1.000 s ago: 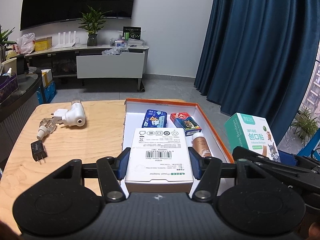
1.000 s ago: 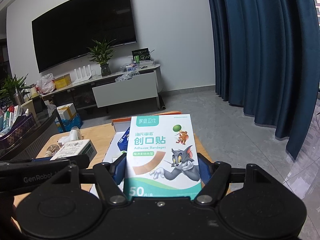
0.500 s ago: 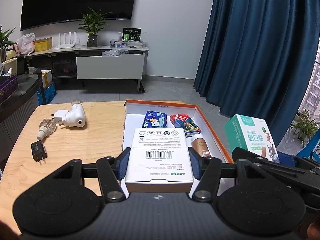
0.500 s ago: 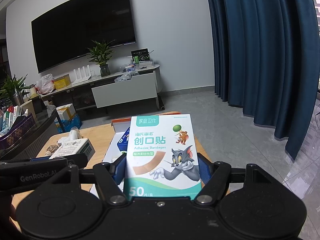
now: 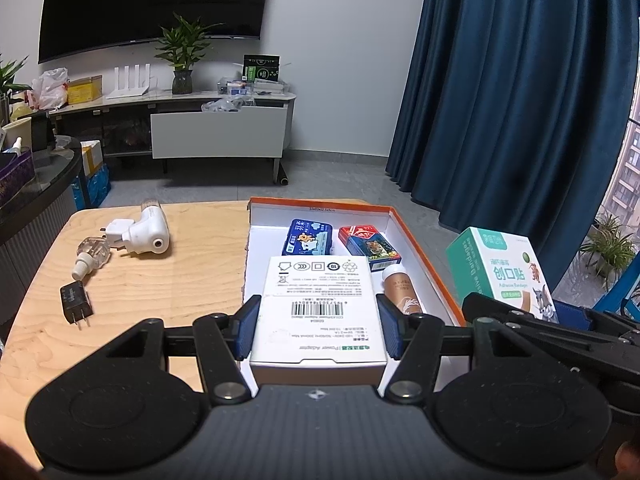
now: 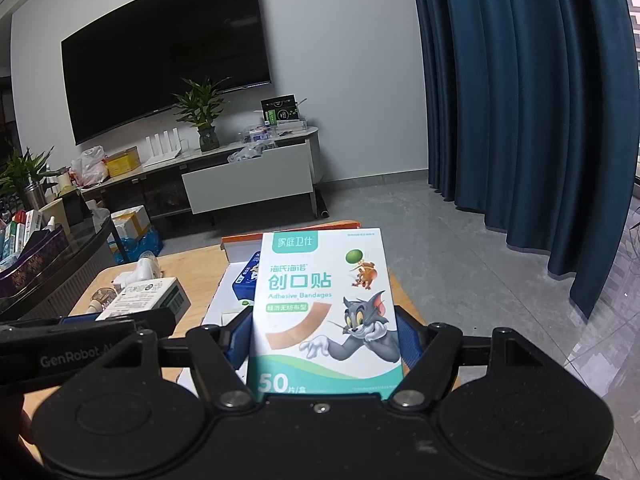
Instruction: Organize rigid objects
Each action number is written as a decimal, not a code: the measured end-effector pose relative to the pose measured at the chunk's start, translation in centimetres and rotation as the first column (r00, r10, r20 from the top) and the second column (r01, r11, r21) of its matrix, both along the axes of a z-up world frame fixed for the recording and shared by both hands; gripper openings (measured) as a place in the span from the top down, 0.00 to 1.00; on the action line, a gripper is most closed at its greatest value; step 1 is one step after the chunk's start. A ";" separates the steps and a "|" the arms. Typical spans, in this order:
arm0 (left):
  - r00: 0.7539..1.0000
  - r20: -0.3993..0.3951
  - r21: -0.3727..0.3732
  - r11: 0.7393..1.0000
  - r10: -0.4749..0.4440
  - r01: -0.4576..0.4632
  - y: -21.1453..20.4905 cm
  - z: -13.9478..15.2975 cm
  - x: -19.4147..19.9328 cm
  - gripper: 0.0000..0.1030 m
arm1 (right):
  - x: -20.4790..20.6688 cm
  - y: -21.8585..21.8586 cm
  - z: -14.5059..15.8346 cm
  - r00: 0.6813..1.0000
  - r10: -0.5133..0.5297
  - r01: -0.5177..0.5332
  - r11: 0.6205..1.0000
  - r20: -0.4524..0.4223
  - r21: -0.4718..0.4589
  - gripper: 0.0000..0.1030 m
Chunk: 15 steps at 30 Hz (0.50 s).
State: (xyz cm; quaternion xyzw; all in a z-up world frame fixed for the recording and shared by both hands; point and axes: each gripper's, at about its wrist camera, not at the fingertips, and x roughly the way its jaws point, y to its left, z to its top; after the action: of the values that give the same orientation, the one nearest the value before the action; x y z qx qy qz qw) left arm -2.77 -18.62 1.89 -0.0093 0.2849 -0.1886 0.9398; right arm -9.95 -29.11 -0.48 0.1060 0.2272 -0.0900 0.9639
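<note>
Gripping a white power-adapter box (image 5: 318, 312), the left gripper (image 5: 318, 330) hovers over the orange-rimmed tray (image 5: 424, 256); the right gripper (image 6: 324, 344) clamps a bandage box (image 6: 324, 304). Three items are stowed; a plug-in vaporizer (image 5: 140, 234), bottle (image 5: 92, 254) and charger (image 5: 75, 303) wait on the table.

A living room with a plain white wall (image 6: 340, 60) carrying a large, dark wall-mounted television (image 6: 160, 52). Below it runs a long, low media cabinet (image 5: 216, 136) with a white front panel; on top stand a potted green plant (image 5: 182, 60), a white router with four antennas (image 5: 132, 82), a yellow box (image 5: 84, 89), a plastic bag (image 5: 50, 89) and some small clutter. Deep blue floor-length curtains (image 5: 520, 92) hang at the right, beside a window (image 5: 630, 160) showing daylight and buildings outside. The floor (image 6: 460, 264) is grey tile. At the left edge sits a dark curved counter (image 5: 36, 196), with cardboard boxes (image 6: 128, 220) on the floor next to it.
</note>
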 end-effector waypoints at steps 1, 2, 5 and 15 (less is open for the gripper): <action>1.000 -0.001 -0.002 1.000 -0.001 0.001 0.0 0.0 0.0 0.42 | 0.0 0.1 0.0 1.000 0.000 0.000 1.000 0.000 -0.001 0.18; 1.000 -0.001 -0.002 1.000 -0.001 0.001 -0.1 0.0 0.1 0.42 | 0.0 0.1 0.0 1.000 0.000 0.000 1.000 -0.001 0.000 0.18; 1.000 -0.001 -0.001 1.000 -0.003 0.003 -0.1 0.0 0.1 0.42 | 0.0 0.1 0.0 1.000 0.000 0.000 1.000 -0.001 -0.003 0.18; 1.000 0.000 -0.003 1.000 -0.004 0.004 0.0 0.1 0.1 0.42 | 0.1 0.1 0.0 1.000 -0.001 0.001 1.000 -0.001 -0.003 0.18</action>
State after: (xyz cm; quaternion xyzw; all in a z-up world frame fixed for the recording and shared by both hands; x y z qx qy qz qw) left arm -2.65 -18.67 1.96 -0.0101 0.2845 -0.1909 0.9394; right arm -9.89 -28.99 -0.51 0.1048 0.2276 -0.0910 0.9638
